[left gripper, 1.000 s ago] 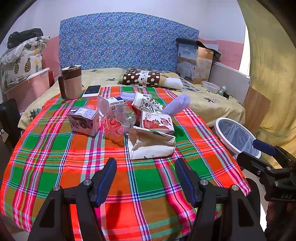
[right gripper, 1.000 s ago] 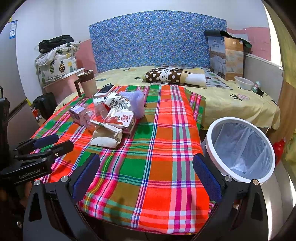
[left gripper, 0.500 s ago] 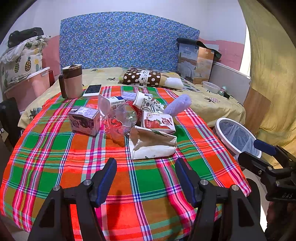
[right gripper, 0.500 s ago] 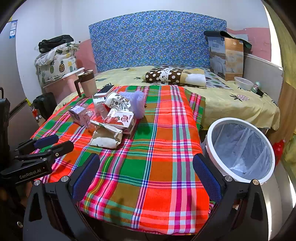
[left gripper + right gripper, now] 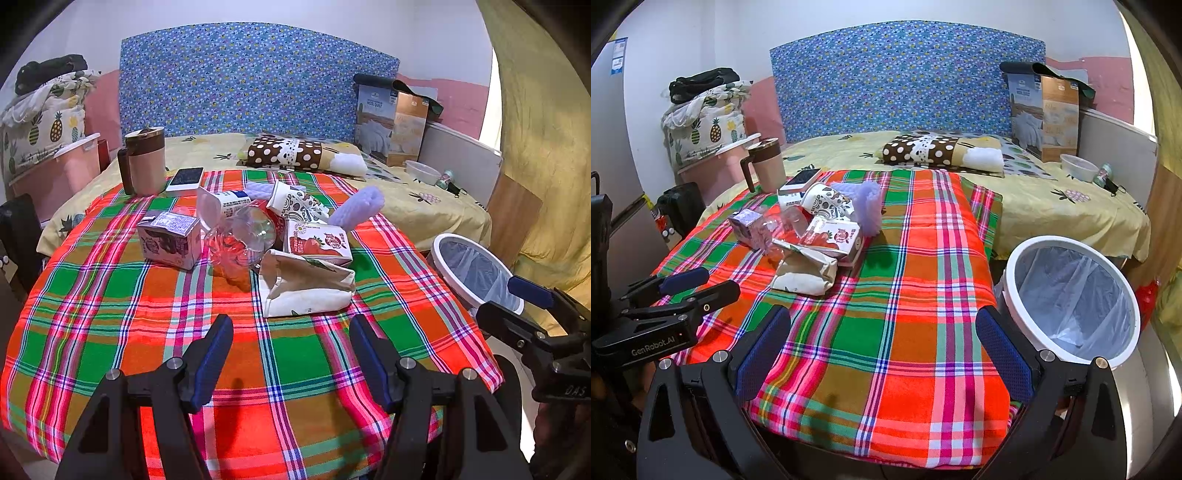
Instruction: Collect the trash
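A pile of trash lies on the plaid tablecloth [image 5: 110, 314]: a white paper bag [image 5: 306, 288], a strawberry milk carton [image 5: 319, 245], a clear plastic bottle [image 5: 240, 243], a purple carton [image 5: 168, 238], a patterned paper cup [image 5: 295, 201] and a lilac foam piece [image 5: 356, 212]. The pile also shows in the right wrist view, with the paper bag [image 5: 807, 271] nearest. My left gripper [image 5: 291, 339] is open and empty, just short of the paper bag. My right gripper [image 5: 882, 339] is open and empty over the cloth. The white bin [image 5: 1071, 302] with a clear liner stands right of the table.
A brown lidded mug [image 5: 144, 162] and a phone [image 5: 184, 179] sit at the table's far left. A bed with a yellow sheet [image 5: 1052, 206], a dotted pillow [image 5: 923, 149] and a boxed quilt [image 5: 1045, 114] lies behind. A pink bin [image 5: 55, 173] stands at the left.
My left gripper has crept slightly forward toward the paper bag. The right gripper has barely moved. Both stay open.
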A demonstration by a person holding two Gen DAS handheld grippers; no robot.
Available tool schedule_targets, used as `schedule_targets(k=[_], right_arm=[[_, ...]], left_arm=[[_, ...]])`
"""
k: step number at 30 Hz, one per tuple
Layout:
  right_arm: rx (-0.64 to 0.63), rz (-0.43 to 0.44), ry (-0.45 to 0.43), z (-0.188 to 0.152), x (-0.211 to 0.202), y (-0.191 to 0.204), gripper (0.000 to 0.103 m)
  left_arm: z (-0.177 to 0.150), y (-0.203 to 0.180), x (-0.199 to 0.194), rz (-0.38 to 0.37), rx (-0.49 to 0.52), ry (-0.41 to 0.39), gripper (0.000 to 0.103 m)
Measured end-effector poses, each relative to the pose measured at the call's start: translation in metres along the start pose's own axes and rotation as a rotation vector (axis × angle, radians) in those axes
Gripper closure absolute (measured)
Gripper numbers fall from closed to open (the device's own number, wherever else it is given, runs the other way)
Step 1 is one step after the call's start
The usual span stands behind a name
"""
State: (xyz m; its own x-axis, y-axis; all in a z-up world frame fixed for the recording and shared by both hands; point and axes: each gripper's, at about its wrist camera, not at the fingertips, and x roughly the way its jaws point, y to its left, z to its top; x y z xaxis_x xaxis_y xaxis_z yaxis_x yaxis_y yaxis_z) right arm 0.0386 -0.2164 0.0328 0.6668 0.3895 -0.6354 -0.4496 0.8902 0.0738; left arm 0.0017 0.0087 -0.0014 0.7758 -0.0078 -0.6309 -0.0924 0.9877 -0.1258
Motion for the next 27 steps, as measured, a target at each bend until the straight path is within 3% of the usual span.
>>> schedule_targets(k=[18, 27], right_arm=[[-0.006, 0.007, 0.008, 0.002, 0.007, 0.005, 0.002], [-0.029, 0.059, 0.022, 0.011, 0.025, 0.013, 0.002]], left_arm=[[0.002, 0.009, 0.011, -0.001, -0.011, 0.015, 0.038], [0.016, 0.029, 0.031, 0.045, -0.001, 0.020, 0.038]])
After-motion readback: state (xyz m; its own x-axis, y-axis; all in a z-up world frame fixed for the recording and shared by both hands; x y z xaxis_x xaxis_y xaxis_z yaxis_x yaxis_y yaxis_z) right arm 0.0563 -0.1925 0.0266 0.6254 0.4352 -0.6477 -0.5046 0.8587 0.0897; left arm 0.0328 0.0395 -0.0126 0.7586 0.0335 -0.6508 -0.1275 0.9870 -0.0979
